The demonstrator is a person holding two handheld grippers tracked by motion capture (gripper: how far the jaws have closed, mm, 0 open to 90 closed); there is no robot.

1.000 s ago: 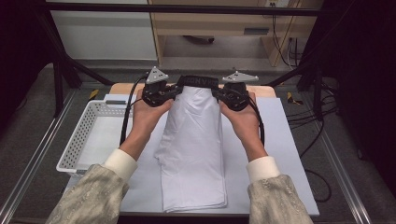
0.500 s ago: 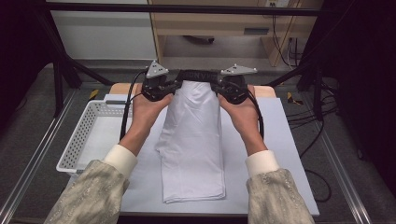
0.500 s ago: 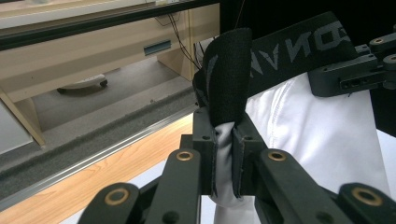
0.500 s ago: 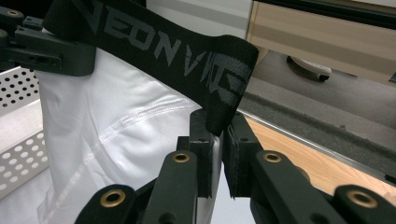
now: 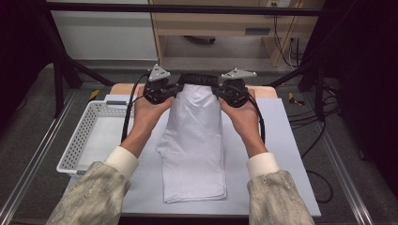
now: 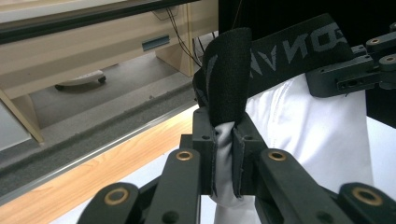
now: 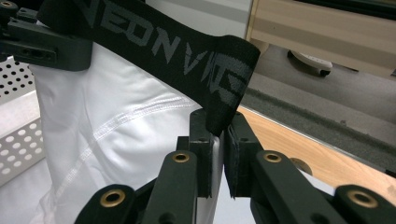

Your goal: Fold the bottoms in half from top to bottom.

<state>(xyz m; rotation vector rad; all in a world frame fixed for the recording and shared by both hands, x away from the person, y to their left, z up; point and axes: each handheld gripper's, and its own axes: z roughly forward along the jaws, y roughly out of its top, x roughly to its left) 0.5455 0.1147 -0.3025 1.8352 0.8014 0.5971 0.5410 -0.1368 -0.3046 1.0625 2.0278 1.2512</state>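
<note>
Lifting the white shorts [image 5: 195,140] by their black waistband [image 5: 199,78], both grippers hold the far end of the garment off the desk [image 5: 291,154]. The left gripper [image 6: 224,154] is pinching a bunched fold of white cloth just under the band, and the right gripper [image 7: 219,154] is pinching the band's other corner. Compared with a second ago, the waistband has come slightly higher and stretched tauter between the grippers, while the cloth below has narrowed and its near end still lies flat on the desk. That suggests the garment is being raised for folding or moving. A white basket [image 5: 82,140] sits beside the left gripper.
</note>
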